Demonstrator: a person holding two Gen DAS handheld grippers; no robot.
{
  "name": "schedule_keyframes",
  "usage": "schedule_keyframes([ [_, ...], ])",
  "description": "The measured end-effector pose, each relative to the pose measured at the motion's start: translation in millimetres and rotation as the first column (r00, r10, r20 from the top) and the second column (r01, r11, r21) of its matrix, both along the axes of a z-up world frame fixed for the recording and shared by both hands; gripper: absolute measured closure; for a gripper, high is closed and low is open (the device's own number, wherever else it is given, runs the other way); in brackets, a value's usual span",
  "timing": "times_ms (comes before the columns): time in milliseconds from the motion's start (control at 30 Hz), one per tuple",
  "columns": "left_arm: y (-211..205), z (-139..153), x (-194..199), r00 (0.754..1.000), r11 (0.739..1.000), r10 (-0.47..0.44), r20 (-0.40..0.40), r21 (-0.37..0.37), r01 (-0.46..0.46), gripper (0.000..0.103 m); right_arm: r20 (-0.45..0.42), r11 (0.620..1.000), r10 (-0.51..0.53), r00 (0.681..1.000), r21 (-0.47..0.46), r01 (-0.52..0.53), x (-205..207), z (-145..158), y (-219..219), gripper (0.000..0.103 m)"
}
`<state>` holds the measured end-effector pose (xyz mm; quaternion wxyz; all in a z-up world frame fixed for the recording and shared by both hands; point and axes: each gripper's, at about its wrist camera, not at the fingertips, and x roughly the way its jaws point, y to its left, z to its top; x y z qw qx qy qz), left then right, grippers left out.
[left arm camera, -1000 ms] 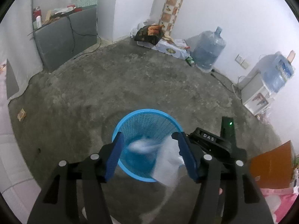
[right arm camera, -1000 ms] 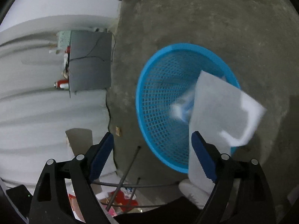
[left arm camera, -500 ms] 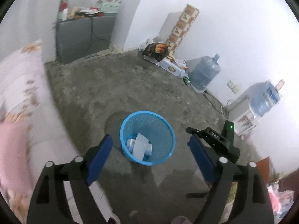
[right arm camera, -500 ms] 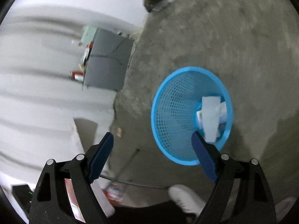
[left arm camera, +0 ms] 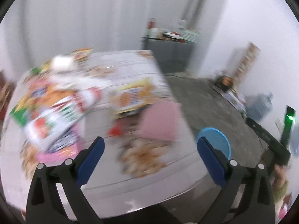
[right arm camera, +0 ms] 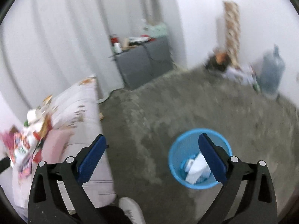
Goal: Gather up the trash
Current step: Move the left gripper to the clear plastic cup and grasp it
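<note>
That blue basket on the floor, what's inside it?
The blue basket holds white paper and cartons, seen from the right wrist view. One of the right gripper's open jaws covers part of the inside, so anything beneath the pile is hidden.

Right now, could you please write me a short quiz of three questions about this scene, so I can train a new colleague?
1. True or false: the blue basket on the floor holds white paper trash.
2. Where is the heap of colourful wrappers? A: in the basket. B: on the patterned bed. C: on the grey cabinet.
3. Fill the gap: nothing is between the pads of the left gripper or the right gripper; both are ____.

Key: 1 true; 2 B; 3 opening.
</note>
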<state>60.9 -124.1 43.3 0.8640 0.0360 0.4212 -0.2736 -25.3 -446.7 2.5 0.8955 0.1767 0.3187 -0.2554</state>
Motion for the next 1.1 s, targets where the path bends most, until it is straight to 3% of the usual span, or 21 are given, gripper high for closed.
schedule_keyframes([
  [200,71.5,5.8,8.8,0.984,0.986,0.167,0.057,-0.008,-0.167,0.006,-0.030,0.975,0.147,0.989,-0.165,-0.150,32.0,25.9,73.7,0.008],
  [367,108.7,7.3,20.3,0.971,0.976,0.218,0.096,-0.040,-0.215,0.006,-0.051,0.936,0.258,0.965,-0.234,-0.263,57.2,42.1,114.6,0.008],
  [567,144.0,8.9,40.3,0.970,0.970,0.224,0.090,-0.114,-0.214,0.006,0.062,0.924,0.379,0.923,-0.071,-0.375,78.7,55.0,128.0,0.008],
  [833,175.6,23.7,85.3,0.976,0.951,0.209,0.053,-0.244,-0.191,0.006,0.102,0.904,0.373,0.922,0.185,-0.386,120.1,56.0,127.5,0.008],
  [1000,180.5,38.8,123.6,0.979,0.951,0.195,0.066,-0.255,-0.173,0.006,0.106,0.886,0.364,0.925,0.266,-0.379,139.1,51.0,130.1,0.012],
  [1100,167.6,48.2,147.0,0.991,0.959,0.127,0.040,-0.259,-0.112,0.006,0.091,0.884,0.368,0.926,0.274,-0.378,149.2,49.4,131.0,0.015],
])
